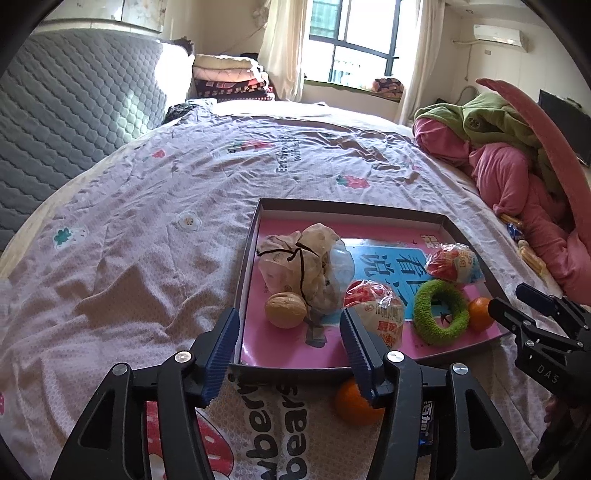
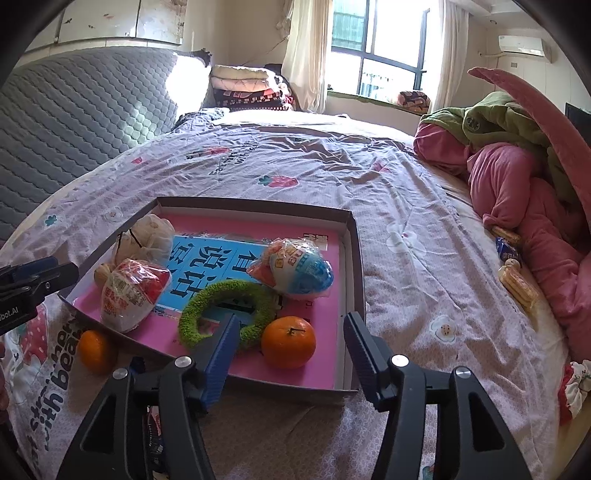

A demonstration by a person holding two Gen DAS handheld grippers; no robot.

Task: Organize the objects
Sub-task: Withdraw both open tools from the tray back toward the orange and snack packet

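Brimming shallow box (image 2: 354, 258) — pink-lined

Sunlit bedroom: bed (image 1: 155, 192), curtained window (image 1: 354, 40), air conditioner (image 1: 496, 35).

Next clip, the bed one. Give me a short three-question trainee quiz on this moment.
1. True or false: both round orange tangerines lie inside the shallow grey cardboard box lid.
2. Which lies nearest the tangerine inside? A fuzzy green ring; B tan walnut; C tied cream plastic bag.
3. Fill in: the right tool holds ____.

Key: 1 false, one tangerine lies on the bedsheet outside; 2 A; 3 nothing.
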